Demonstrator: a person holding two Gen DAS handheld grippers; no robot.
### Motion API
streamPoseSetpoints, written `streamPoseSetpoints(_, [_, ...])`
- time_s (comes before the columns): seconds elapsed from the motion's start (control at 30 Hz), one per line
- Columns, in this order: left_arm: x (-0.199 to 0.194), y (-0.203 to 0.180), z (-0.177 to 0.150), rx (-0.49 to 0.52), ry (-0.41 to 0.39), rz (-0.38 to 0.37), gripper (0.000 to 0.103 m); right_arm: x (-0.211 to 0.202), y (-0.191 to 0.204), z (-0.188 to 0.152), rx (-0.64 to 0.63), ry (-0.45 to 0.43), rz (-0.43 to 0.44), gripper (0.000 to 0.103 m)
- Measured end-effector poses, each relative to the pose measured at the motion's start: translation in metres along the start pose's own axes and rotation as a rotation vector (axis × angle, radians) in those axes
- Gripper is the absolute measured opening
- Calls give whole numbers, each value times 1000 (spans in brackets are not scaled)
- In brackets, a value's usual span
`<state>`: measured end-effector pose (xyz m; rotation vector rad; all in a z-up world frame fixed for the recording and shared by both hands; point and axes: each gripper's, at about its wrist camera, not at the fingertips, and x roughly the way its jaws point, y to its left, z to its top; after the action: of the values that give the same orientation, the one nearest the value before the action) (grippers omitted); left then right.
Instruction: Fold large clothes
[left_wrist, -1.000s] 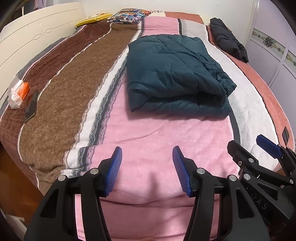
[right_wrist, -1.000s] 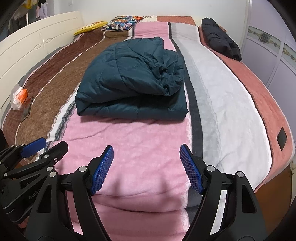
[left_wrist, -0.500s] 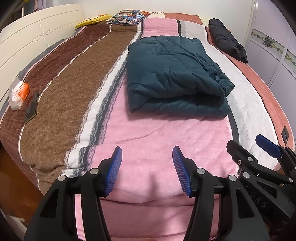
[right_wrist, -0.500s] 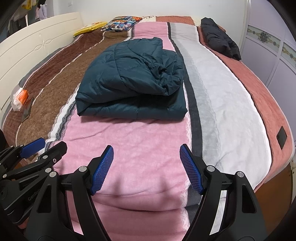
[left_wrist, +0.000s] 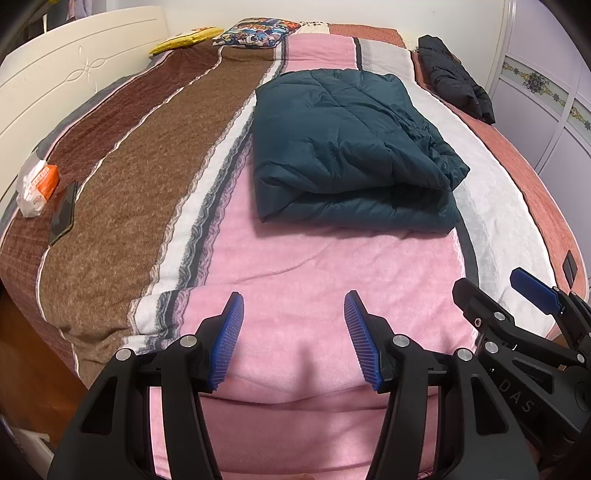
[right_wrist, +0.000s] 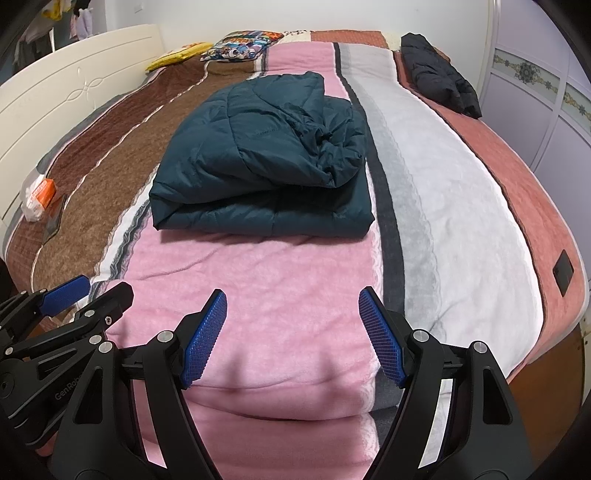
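A dark teal padded jacket (left_wrist: 351, 147) lay folded into a thick rectangular bundle on the bed (left_wrist: 314, 266), resting mostly on the pink stripe of the striped blanket (left_wrist: 122, 206), with its right edge reaching over the grey and white stripes. The folded edge faced the foot of the bed, and a bunched, puffy part sat on top toward the jacket's right side.

The left claw (left_wrist: 293, 336) hovered over the pink stripe at the foot of the bed, well short of the jacket, with its blue ribbed pads (left_wrist: 231, 339) spread wide and nothing between them. The right claw (right_wrist: 291, 332) hung just to the right of it, likewise released, its blue pads (right_wrist: 205, 336) apart and empty, also clear of the jacket. Each claw showed at the edge of the other's view: the right claw (left_wrist: 532, 325) appeared at the lower right of the left wrist view, and the left claw (right_wrist: 70, 299) at the lower left of the right wrist view.

Beyond the jacket, at the far end of the bed, lay a patterned pillow (left_wrist: 258, 31) and a yellow item (left_wrist: 184, 38). A black garment (left_wrist: 454, 79) was bundled to the far right of the jacket, on the salmon stripe. To the jacket's far left, against the cream board (left_wrist: 66, 77) along that side, sat a white-and-orange packet (left_wrist: 37, 186) with a dark flat device (left_wrist: 64, 214) beside it. A lilac wardrobe (left_wrist: 546, 99) stood beyond the bed's right side.
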<state>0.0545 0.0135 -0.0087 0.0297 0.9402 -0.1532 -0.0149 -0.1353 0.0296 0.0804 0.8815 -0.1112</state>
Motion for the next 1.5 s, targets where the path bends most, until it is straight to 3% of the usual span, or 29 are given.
streamPoseSetpoints(1.5, [5,4,-3,11,12,13,56,3,0,-1,-3,5,0,74])
